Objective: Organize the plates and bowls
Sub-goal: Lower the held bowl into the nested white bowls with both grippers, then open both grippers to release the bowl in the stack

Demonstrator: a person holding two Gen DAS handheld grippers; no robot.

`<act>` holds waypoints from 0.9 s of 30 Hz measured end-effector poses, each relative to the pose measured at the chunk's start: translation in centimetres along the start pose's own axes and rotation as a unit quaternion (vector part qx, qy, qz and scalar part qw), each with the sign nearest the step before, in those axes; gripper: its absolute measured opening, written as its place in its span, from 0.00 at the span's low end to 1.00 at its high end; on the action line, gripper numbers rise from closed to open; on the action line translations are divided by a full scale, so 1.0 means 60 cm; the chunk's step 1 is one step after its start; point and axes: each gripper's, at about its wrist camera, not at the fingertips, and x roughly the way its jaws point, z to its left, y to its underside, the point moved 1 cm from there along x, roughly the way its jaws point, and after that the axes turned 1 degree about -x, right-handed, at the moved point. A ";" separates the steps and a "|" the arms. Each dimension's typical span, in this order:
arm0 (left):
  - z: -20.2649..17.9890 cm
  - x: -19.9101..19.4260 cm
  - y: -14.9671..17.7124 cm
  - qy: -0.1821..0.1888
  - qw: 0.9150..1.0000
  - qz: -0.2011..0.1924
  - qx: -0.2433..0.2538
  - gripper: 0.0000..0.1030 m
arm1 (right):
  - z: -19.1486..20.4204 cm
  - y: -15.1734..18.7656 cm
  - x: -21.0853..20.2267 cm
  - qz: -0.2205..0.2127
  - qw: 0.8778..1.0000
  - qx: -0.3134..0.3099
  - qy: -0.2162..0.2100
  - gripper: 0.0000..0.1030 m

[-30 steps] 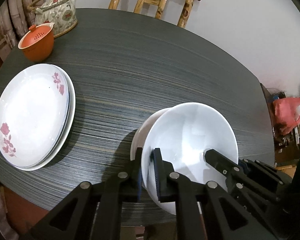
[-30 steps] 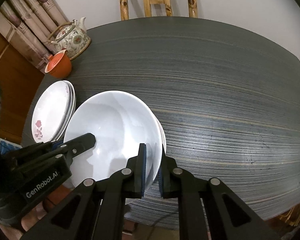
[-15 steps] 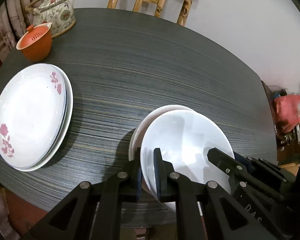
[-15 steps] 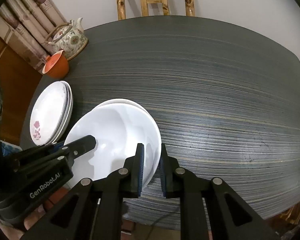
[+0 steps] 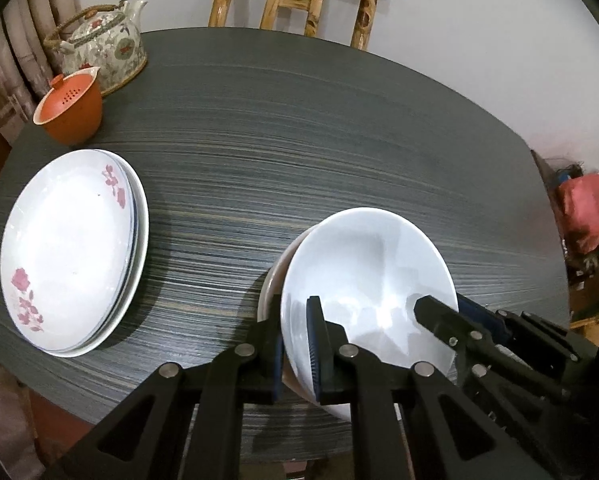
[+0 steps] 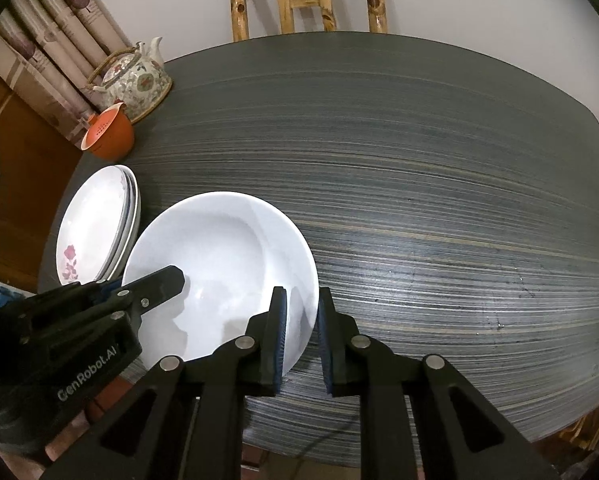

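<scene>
While my left tongs are pinching the plain white ceramic bowl nested on another, my right tongs are loosening off its rim; next, release the left.

White bowl now nested lower; right tongs opening off its rim.

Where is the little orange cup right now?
The small orange ceramic cup sits at the far left edge of the dark table, between the flowered teapot and the stacked floral plates.
</scene>
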 end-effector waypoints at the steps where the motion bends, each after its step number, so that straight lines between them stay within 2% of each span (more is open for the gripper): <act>1: -0.003 -0.001 -0.001 -0.006 1.000 0.001 0.002 0.10 | 0.000 0.001 0.001 0.001 1.000 0.001 -0.001 0.18; 6: -0.017 -0.003 -0.004 -0.027 1.000 0.001 0.017 0.13 | 0.000 0.006 0.005 0.003 1.000 0.003 -0.003 0.20; 14: -0.030 -0.002 -0.006 -0.038 0.999 0.003 0.023 0.19 | 0.000 0.011 0.011 0.011 1.000 0.008 -0.011 0.21; 18: -0.023 -0.006 -0.012 -0.003 1.000 0.010 0.005 0.29 | -0.002 0.011 0.015 0.014 1.000 0.006 -0.010 0.21; 27: -0.006 -0.016 -0.020 0.020 1.000 0.014 -0.003 0.29 | 0.005 0.011 0.019 0.016 1.000 0.003 -0.008 0.21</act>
